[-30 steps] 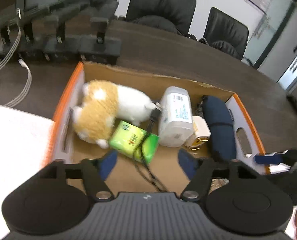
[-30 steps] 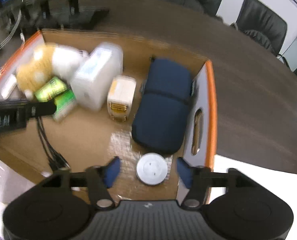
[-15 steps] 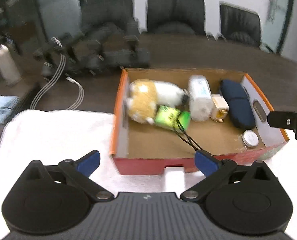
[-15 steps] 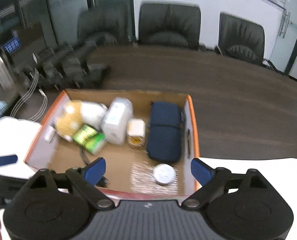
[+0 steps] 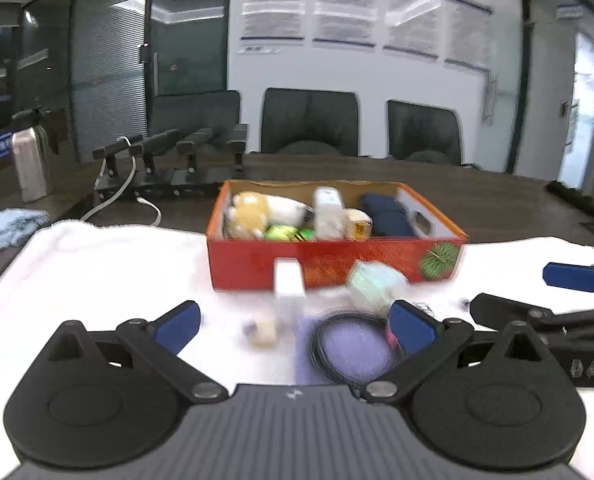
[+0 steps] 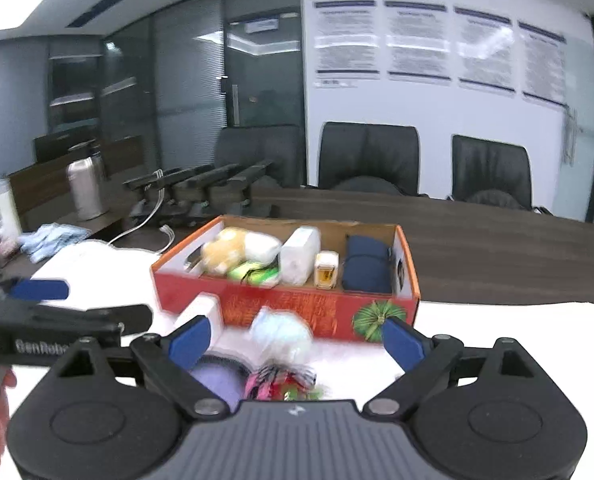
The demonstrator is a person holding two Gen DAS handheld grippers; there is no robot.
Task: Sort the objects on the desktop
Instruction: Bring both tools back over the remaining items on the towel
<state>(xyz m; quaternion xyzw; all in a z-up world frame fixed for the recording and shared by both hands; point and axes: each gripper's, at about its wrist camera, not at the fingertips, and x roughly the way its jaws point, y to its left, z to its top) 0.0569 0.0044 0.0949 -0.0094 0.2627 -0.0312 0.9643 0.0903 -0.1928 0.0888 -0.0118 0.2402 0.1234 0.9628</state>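
Observation:
A red cardboard box [image 5: 337,258] [image 6: 297,308] stands on a white cloth and holds a plush toy [image 5: 253,216], a green packet [image 5: 285,234], a white container [image 5: 329,212], a small yellow box [image 5: 359,224] and a navy pouch [image 5: 385,212]. In front of it lie a white adapter [image 5: 289,284], a pale tissue pack [image 5: 377,280], a coiled black cable [image 5: 353,346] on a purple disc, and a small cream object [image 5: 263,332]. My left gripper [image 5: 293,328] is open and empty above these. My right gripper [image 6: 297,342] is open and empty; a pink-green bundle [image 6: 281,384] lies below it.
A white cloth [image 5: 97,264] covers the near part of the dark table [image 5: 497,204]. Black stands with cables [image 5: 169,168], a steel flask [image 5: 29,168] and a blue rag [image 5: 5,226] sit at the left. Office chairs [image 5: 309,124] line the far side.
Both grippers have pulled back and up out of the box, and their jaws have opened wider. The loose objects in front of the box have come into view.

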